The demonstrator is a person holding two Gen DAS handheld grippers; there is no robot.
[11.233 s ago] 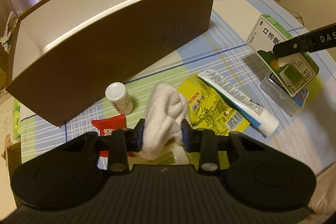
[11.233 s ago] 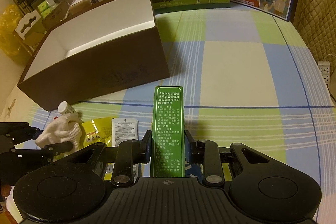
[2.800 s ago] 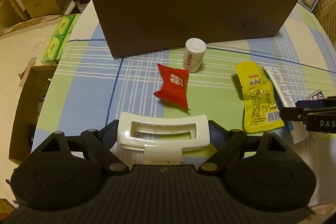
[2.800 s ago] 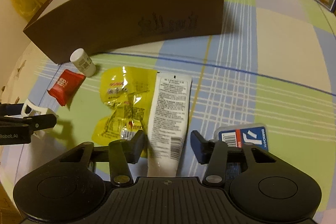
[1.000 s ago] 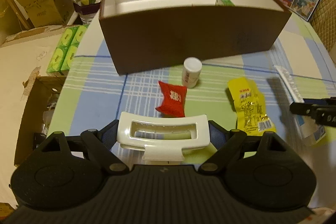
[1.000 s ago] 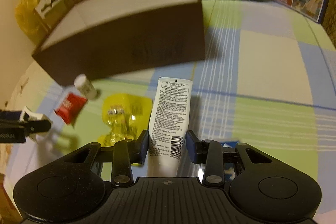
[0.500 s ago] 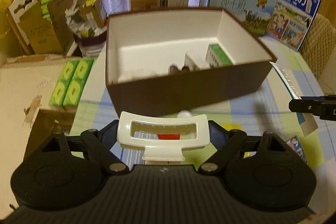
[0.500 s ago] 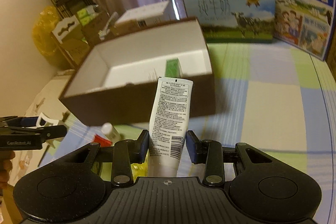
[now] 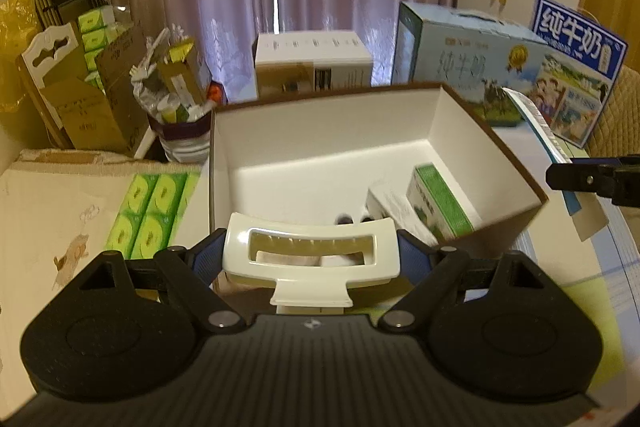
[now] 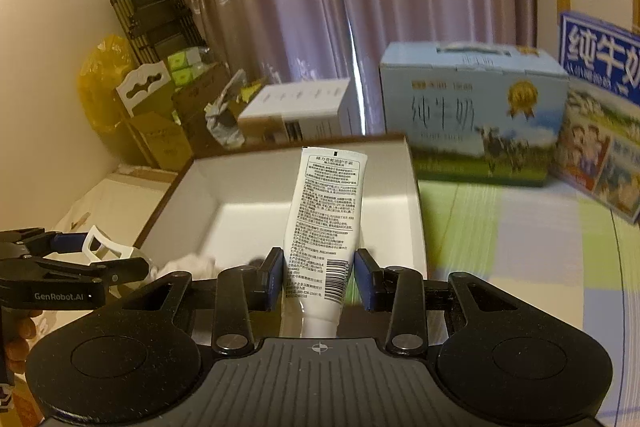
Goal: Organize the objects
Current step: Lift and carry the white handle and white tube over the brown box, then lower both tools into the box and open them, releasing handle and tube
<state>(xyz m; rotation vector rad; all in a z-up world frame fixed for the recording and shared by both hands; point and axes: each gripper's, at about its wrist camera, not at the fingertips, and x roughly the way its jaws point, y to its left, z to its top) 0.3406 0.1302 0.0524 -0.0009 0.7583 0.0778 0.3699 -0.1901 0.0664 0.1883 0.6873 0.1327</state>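
L hand-held gripper (image 9: 311, 254) clamps white clip (image 9: 311, 259), lower centre, w/ brown box (image 9: 516, 163) behind. R hand-held gripper (image 10: 320, 277) grips white tube (image 10: 326, 211), frame centre.

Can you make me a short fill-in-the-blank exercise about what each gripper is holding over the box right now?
1. The left gripper holds a white ____.
2. The right gripper is shut on a white ____.
3. Inside the brown box lies a carton printed in white and ____.

Missing words: clip; tube; green
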